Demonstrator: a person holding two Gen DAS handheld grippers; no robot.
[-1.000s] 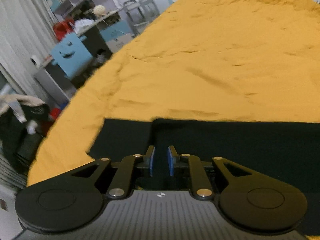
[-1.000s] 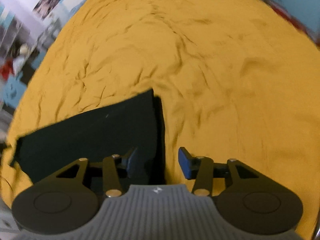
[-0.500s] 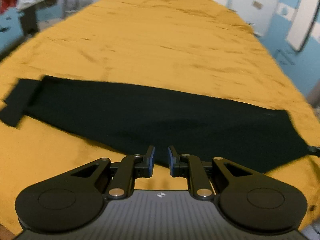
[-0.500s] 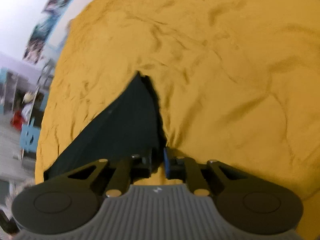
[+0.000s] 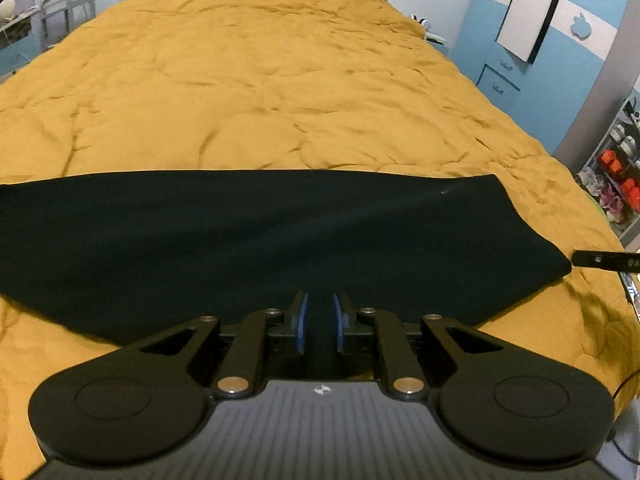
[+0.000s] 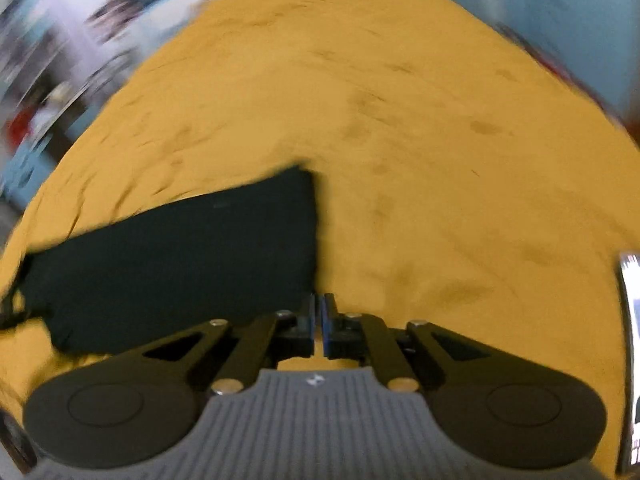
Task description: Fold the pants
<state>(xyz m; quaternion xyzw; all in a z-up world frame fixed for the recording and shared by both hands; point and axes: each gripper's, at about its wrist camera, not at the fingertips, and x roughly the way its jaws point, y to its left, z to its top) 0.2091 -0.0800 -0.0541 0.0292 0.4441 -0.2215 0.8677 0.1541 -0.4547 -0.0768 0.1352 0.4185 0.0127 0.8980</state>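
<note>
Black pants (image 5: 248, 236) lie flat in a long band across the mustard bedspread (image 5: 280, 80), with the wider end at the right. My left gripper (image 5: 319, 322) hovers over the pants' near edge. Its jaws are closing with a narrow gap left, and the dark cloth shows under that gap, not pinched. In the blurred right wrist view the pants (image 6: 180, 260) spread to the left, and my right gripper (image 6: 318, 316) is shut on their near right corner. The tip of that right gripper (image 5: 600, 260) shows at the pants' right corner in the left wrist view.
The bedspread (image 6: 440, 160) stretches far beyond the pants. Blue drawers (image 5: 496, 80) and a shelf rack with orange items (image 5: 616, 168) stand off the bed's right side. Chairs and a desk (image 5: 60, 4) stand at the far left. The bed's near right edge drops off by a cable.
The left gripper swung right from the leg end to the middle of the pants' near edge. The right gripper shut on the pants' corner and rolled.
</note>
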